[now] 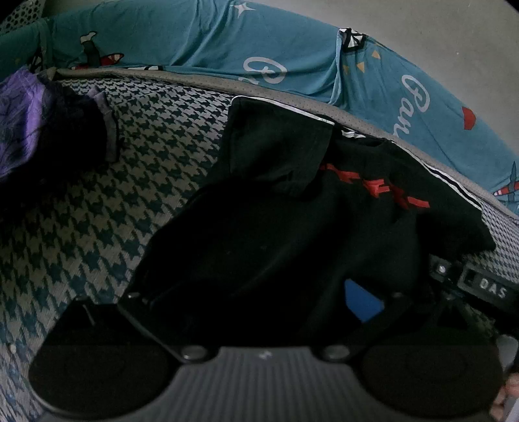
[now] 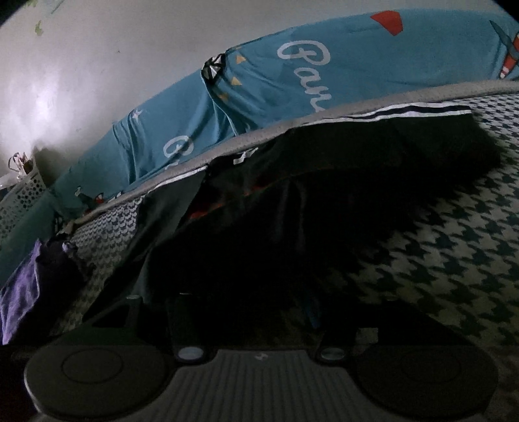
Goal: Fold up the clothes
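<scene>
Left wrist view: houndstooth mat [image 1: 107,201] spread wide, grey-edged, backed by a teal printed sheet [image 1: 201,42] and a pale wall [image 1: 438,29]. Black garment [image 1: 275,227] lying crumpled across the mat's middle — red lettering [image 1: 376,186] on it, white stripes [image 1: 454,183] along one edge, a sleeve folded over the top. Purple garment [image 1: 22,117] bunched well apart at the mat's far left. White perforated basket [image 2: 22,194] beside the sheet in the right wrist view, contents too dim to tell. Left gripper [image 1: 259,311] buried in black cloth, a blue pad [image 1: 361,300] showing — opening impossible to tell. Right gripper [image 2: 259,311] likewise under dark fabric, fingers lost in shadow, width impossible to tell.
</scene>
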The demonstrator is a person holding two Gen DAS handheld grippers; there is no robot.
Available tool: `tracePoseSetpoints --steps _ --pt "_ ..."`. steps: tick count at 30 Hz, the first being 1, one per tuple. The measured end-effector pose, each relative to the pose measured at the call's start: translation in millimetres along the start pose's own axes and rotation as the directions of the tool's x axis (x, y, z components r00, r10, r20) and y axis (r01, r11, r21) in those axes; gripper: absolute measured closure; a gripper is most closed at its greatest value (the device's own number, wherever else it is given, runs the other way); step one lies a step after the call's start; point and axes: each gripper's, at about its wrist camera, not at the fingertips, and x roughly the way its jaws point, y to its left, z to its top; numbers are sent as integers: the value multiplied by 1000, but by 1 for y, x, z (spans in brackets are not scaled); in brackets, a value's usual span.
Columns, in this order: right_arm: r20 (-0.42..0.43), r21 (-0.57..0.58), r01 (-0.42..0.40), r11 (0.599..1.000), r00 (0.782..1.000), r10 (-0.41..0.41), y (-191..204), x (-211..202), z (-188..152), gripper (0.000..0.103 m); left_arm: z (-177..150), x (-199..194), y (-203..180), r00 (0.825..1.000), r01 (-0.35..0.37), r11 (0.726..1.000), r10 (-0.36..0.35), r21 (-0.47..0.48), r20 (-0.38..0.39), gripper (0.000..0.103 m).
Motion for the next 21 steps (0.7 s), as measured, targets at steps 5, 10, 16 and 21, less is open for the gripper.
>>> tracePoseSetpoints --steps 5,10,16,21 --pt "-5 5 -13 1000 1000 13 4 4 2 87 1 -1 0 1000 2 1000 -2 -3 -2 0" --pt "36 17 -8 1000 999 7 8 -22 5 91 1 -3 1 1000 7 1000 -7 -6 -2 0" --pt "84 31 -3 999 996 0 11 -53 9 92 0 -12 9 1000 21 999 -21 -24 -1 0" --pt "123 59 7 998 992 -14 6 -87 2 92 -4 -16 14 1000 6 1000 -6 -12 1 0"
